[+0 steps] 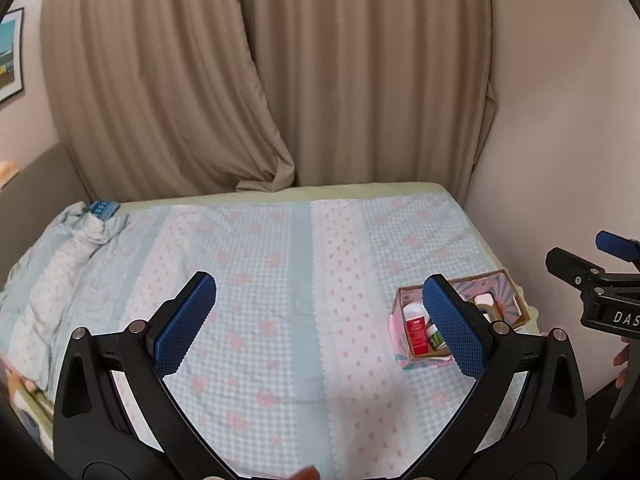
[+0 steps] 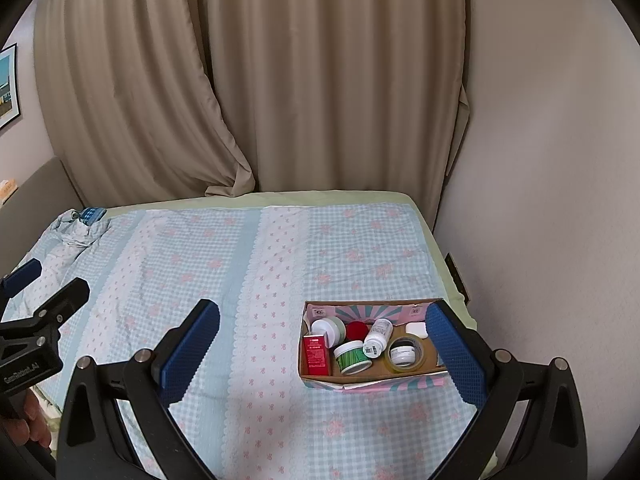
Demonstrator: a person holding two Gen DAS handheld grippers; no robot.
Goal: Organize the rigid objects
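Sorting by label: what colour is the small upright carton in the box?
Red, with a white label patch; the carton shows best in the right wrist view.

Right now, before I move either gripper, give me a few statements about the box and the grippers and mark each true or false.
1. The left gripper is open and holds nothing. True.
2. The right gripper is shut on the white bottle. False: its fingers are spread wide, and the bottle lies in the cardboard box.
3. The red carton stands at the box's left end. True.
4. The green-labelled jar sits on the bedspread outside the box. False: it is inside the box.
5. The tape roll is in the box. True.
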